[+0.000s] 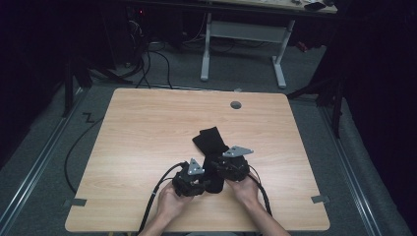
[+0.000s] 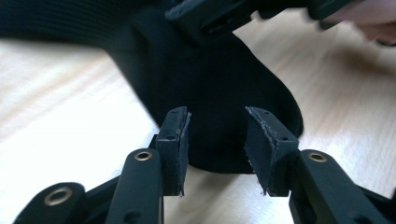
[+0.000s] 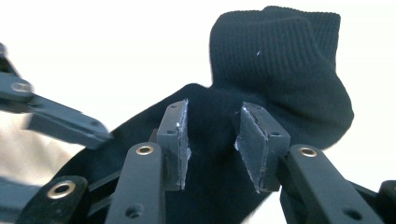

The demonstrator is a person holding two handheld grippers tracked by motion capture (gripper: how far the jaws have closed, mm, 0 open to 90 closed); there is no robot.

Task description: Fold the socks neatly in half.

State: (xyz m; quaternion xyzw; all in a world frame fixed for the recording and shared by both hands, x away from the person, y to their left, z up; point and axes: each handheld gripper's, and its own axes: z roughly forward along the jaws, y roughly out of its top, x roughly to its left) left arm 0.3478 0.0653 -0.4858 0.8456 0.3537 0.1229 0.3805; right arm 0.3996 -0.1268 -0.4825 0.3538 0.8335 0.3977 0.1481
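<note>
black sock (image 1: 209, 142) on table (image 1: 147, 128), between left gripper (image 2: 215, 140), right gripper (image 3: 211, 135).

In the high view, the near end of the black sock (image 1: 210, 147) lay hidden beneath the two claws, whose jaws were too small and dark to read. In the left claw view, the sock's upper part ran off the top edge, and the other claw (image 2: 219, 16) above it was blurred and cropped. In the right claw view, the tabletop (image 3: 93, 46) was washed out to white, and whether the pads (image 3: 173, 140) pressed the sock could not be told.
</note>
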